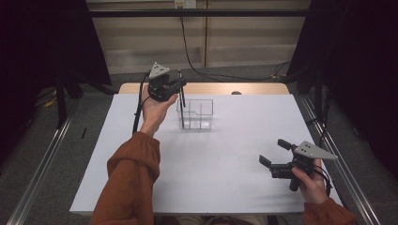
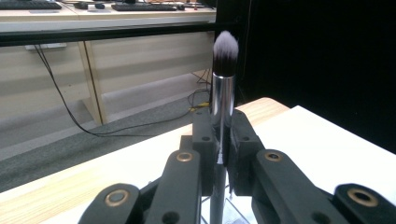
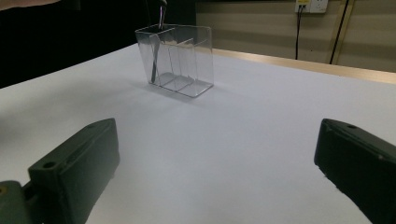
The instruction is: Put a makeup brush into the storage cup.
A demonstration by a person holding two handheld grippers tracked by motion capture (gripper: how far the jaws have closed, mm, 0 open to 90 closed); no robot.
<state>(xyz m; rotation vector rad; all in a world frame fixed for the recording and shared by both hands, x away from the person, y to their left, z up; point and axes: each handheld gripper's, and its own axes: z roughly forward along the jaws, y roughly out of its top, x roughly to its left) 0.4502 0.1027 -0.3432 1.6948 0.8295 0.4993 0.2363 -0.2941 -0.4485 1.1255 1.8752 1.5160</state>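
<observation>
The left gripper has its fingers clamped on the silver ferrule of a makeup brush. The brush stands upright between them, its dark, pale-tipped bristles above the fingers and its handle running down below them into the left end compartment of a clear organizer. From the right gripper view the handle shows through the clear wall, leaning slightly inside that end section. The organizer sits on the white tabletop, directly under the left fingers. The right gripper is well apart from it, low over the near right of the tabletop, its fingers spread wide with nothing between them.
</observation>
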